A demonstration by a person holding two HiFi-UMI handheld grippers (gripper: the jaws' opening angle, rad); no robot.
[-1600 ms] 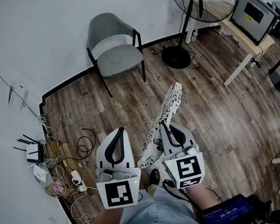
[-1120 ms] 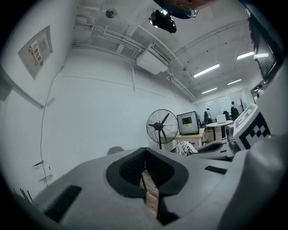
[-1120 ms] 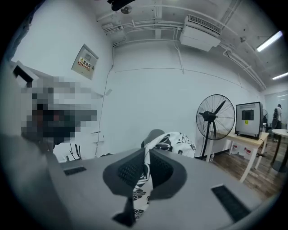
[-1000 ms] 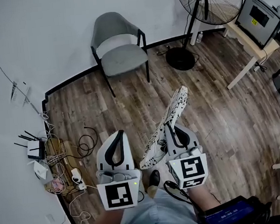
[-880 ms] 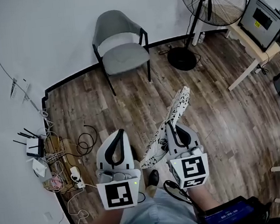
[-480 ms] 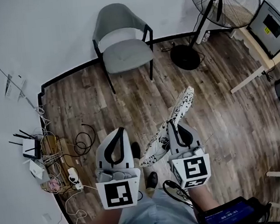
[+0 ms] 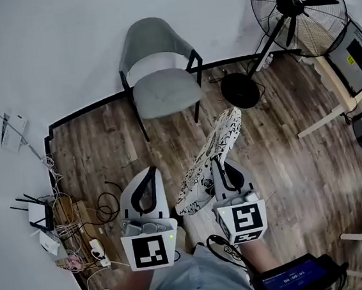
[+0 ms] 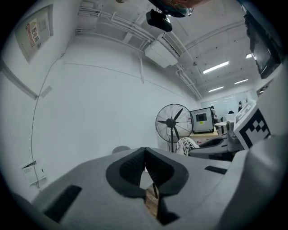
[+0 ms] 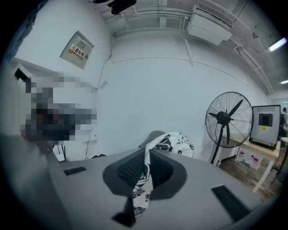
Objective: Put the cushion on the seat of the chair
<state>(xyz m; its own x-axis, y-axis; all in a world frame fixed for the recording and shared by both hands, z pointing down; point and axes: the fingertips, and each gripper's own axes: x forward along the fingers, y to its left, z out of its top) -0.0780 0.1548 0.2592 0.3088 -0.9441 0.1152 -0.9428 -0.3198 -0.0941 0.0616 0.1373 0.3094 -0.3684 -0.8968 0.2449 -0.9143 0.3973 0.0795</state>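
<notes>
A grey chair (image 7: 160,85) with black legs stands against the white wall, its seat (image 7: 165,92) bare. The black-and-white patterned cushion (image 7: 209,159) hangs in the air in front of me, held edge-on. My right gripper (image 7: 216,163) is shut on the cushion's edge; in the right gripper view the cloth (image 9: 145,177) runs between the pads, with the chair back (image 9: 153,136) just behind it. My left gripper (image 7: 149,175) is shut and holds nothing, level with the right one and to its left. The cushion (image 8: 185,145) also shows in the left gripper view.
A standing fan (image 7: 284,24) is right of the chair, its base (image 7: 241,90) on the wood floor. A table with a monitor (image 7: 357,55) sits at the far right. Cables and a router (image 7: 44,217) lie along the left wall. My shoe is below the cushion.
I have walked closer to the chair; it and the fan have grown larger and nearer in the head view. Both grippers keep their pose, the right still holding the cushion.
</notes>
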